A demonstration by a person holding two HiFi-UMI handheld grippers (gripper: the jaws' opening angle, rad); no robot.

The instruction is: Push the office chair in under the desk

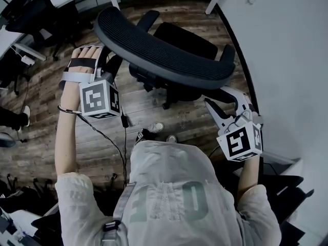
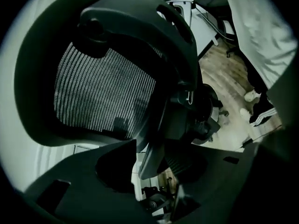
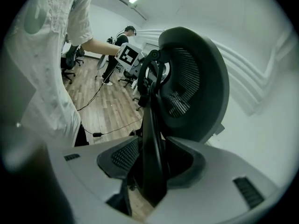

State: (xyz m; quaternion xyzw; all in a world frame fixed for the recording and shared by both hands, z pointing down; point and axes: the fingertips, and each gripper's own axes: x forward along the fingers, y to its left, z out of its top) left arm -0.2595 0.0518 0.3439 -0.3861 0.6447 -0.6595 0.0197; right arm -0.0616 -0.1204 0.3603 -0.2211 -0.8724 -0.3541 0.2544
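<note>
Both the left tool [image 2: 149, 171] and right tool [image 3: 154, 171] gape loose, straddling edges of the office chair [image 1: 164, 55].

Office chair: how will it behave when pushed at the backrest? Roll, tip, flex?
The office chair likely rolls easily: its base seems to carry casters on a wood floor. The mesh backrest probably gives a little before the chair moves. A push high on one side may swivel the seat, so press both sides evenly.

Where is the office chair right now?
In the head view, the office chair stands at top centre on the wooden floor, directly ahead of the person, just left of the white surface.
</note>
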